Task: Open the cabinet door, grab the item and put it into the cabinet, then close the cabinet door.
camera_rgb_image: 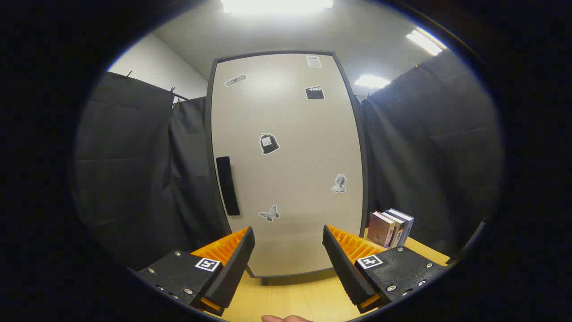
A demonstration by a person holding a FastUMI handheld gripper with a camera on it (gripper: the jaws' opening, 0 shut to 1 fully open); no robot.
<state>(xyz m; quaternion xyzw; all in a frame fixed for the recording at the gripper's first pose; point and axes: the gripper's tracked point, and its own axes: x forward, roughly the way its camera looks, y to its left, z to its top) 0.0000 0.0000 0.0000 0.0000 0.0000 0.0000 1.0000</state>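
A tall beige cabinet (286,165) stands on the wooden table straight ahead of me, its door shut. Several small stickers dot the door. A dark vertical handle (228,185) sits on the door's left side, just above my left finger. Several upright books (390,228) stand on the table beside the cabinet's lower right corner, beyond my right finger. My gripper (288,241) is open, a little back from the door, with nothing between its fingers.
Black cloth walls close in the booth on both sides of the cabinet. The light wooden table (290,297) runs from the cabinet's foot toward me. A fingertip of a person's hand (286,318) pokes in below the fingers.
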